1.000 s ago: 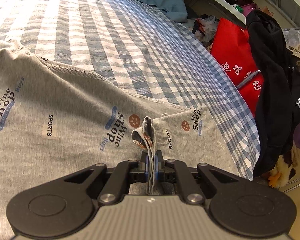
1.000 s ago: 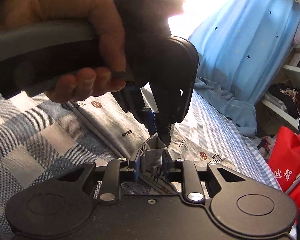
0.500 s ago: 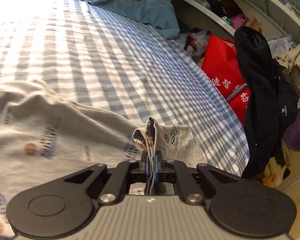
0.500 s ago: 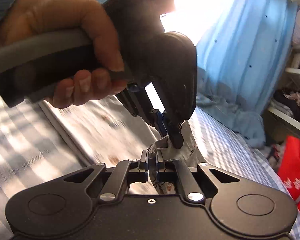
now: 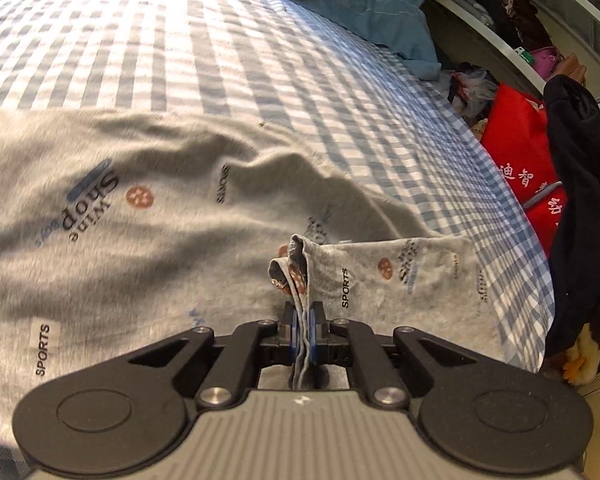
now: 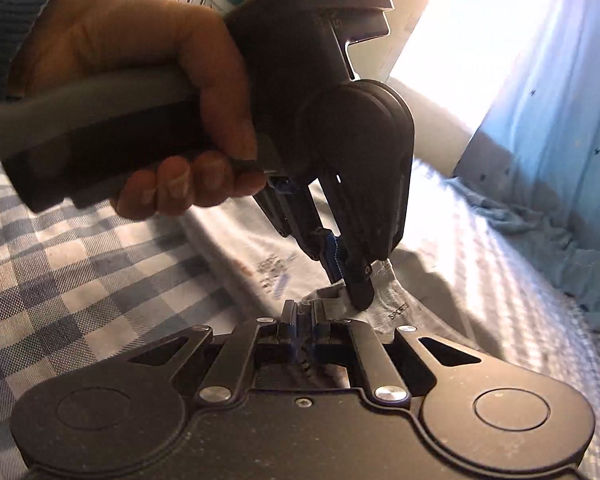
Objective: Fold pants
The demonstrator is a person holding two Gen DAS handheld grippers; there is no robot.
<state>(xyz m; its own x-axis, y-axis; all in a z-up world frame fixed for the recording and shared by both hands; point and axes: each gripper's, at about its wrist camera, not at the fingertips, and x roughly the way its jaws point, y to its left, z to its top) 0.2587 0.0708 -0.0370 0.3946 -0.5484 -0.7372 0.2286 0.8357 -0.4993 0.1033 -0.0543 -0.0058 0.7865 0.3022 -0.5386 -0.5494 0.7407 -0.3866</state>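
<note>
With my left gripper [image 5: 303, 320] and right gripper [image 6: 303, 326] both pinching the grey printed pants [image 5: 148, 216] low in frame (over the checked bedsheet [image 5: 228, 60]), I should carry both corners level.

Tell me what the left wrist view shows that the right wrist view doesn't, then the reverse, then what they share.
Left wrist only: the red bag with white characters and the black garment hanging beside the bed, plus the pants' "Wine Shop" print.

Right wrist only: the person's hand gripping the left gripper from outside, and the bright window with the blue curtain.

Both: the grey pants on the checked bedsheet, each view's own jaws shut on a bunched fold, including the right gripper.
</note>
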